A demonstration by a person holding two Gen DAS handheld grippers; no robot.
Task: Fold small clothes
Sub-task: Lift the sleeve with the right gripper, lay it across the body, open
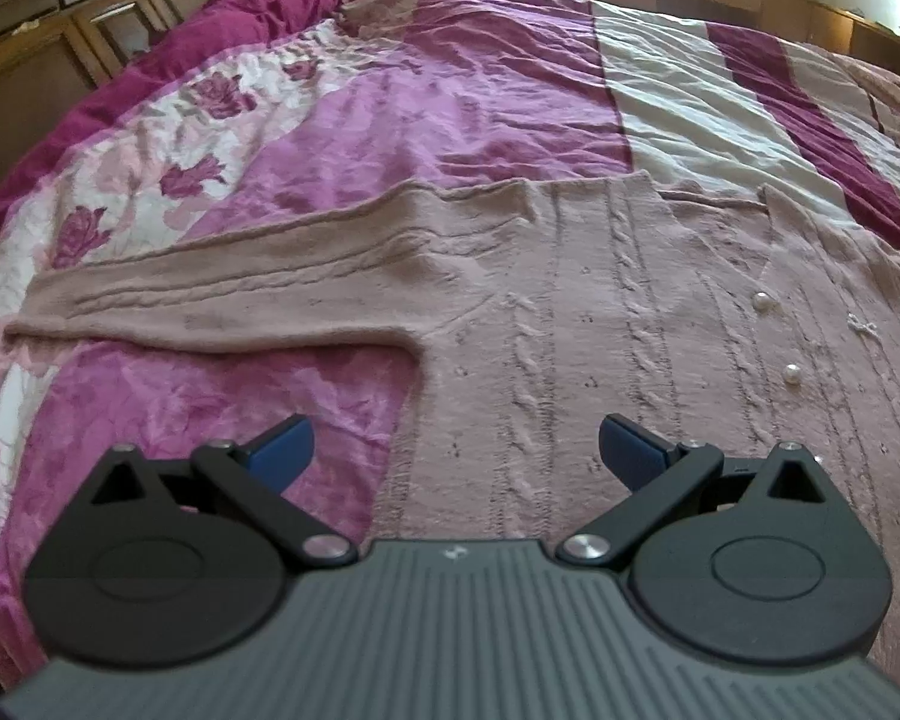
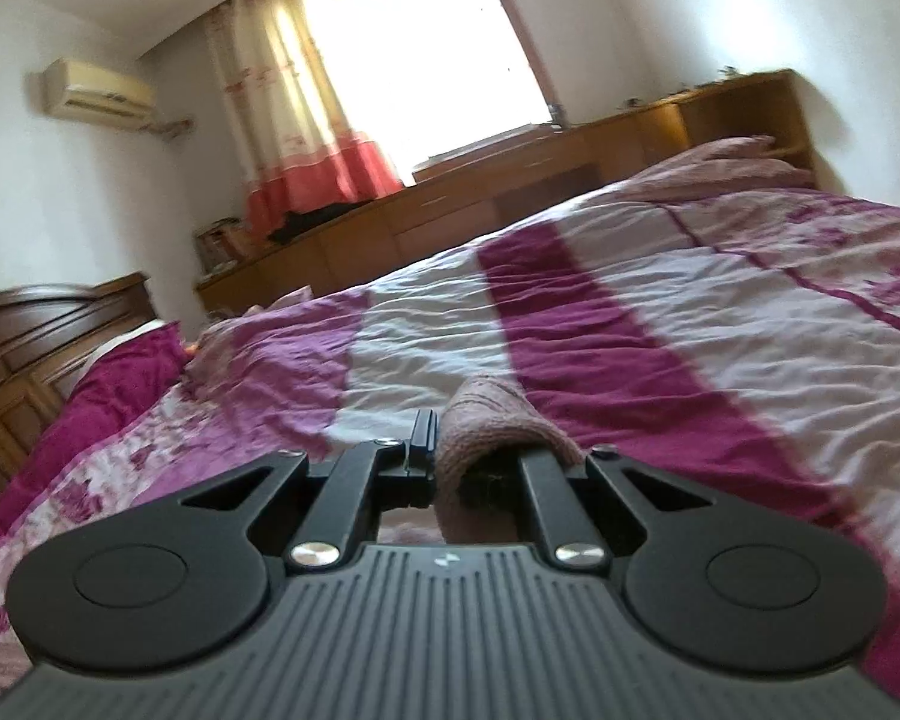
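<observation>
A dusty pink cable-knit cardigan (image 1: 600,312) with pearl buttons (image 1: 762,302) lies flat on the bed, its left sleeve (image 1: 210,306) stretched out to the left. My left gripper (image 1: 456,450) is open and empty, hovering over the cardigan's lower left body edge. My right gripper (image 2: 450,450) is shut on a fold of the pink knit (image 2: 486,420), held above the bedspread; which part of the cardigan it holds is not visible.
The bed is covered by a magenta, pink and white floral and striped bedspread (image 1: 390,108). A dark wooden headboard (image 1: 42,42) and light wooden cabinets (image 2: 510,180) border the bed. A bright window with a curtain (image 2: 306,102) is behind.
</observation>
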